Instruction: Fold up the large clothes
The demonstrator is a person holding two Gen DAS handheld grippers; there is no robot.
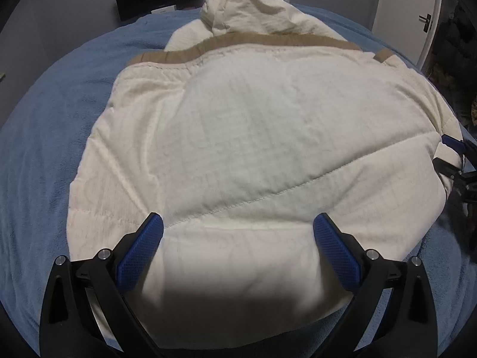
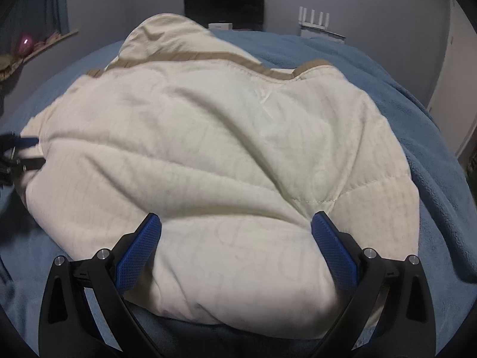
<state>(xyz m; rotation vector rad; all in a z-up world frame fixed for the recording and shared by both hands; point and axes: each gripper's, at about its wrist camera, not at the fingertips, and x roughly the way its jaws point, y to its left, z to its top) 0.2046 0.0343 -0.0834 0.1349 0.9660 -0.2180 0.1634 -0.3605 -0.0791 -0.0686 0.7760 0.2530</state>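
A cream quilted hooded jacket [image 1: 253,137] with a tan trim band [image 1: 238,44] lies folded on a blue blanket [image 1: 44,149]; its hood points away. It also fills the right wrist view [image 2: 223,149]. My left gripper [image 1: 238,232] is open, its blue pads astride the jacket's near folded edge. My right gripper [image 2: 236,232] is open too, astride the near edge at the other side. Each gripper shows at the edge of the other's view: the right one [image 1: 450,158], the left one [image 2: 21,155].
The blue blanket [image 2: 432,164] covers the bed all round the jacket. A dark monitor [image 2: 223,1] and a white router [image 2: 316,21] stand at the far wall. A door with a handle [image 1: 426,21] is at the far right. A shelf with a pink object [image 2: 25,46] is at left.
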